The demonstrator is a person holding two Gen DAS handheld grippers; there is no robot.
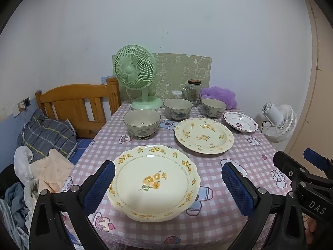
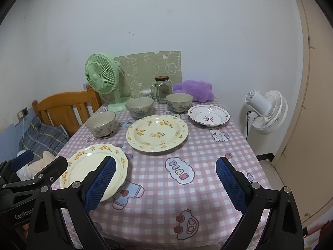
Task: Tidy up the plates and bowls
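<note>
Left wrist view: the left gripper (image 1: 167, 184) hangs with its blue-padded jaws spread wide and empty, over the near edge of the table covered in a pink-and-white checked cloth (image 1: 245, 160). Between the jaws, lying flat near the table's near left corner, is a cream scalloped plate with yellow flowers (image 1: 154, 182); neither pad clearly touches it. Beyond it, toward the middle of the table, lies a round cream deep plate with yellow flowers (image 1: 204, 135), and near the right edge a small white scalloped dish with a red mark (image 1: 240, 121). Three beige ceramic bowls with blue-green floral patterns stand in a slanting row toward the far edge: a left bowl (image 1: 142, 124), a middle bowl (image 1: 178, 108) and a right bowl (image 1: 213, 107). Along the far edge are a pale green desk fan (image 1: 134, 70), a glass jar with a dark lid (image 1: 191, 92) and a purple plush cushion (image 1: 219, 94).

The right wrist view shows the right gripper (image 2: 165, 184) likewise spread open and holding nothing, above bare cloth at the near edge, just right of the scalloped plate.
</note>
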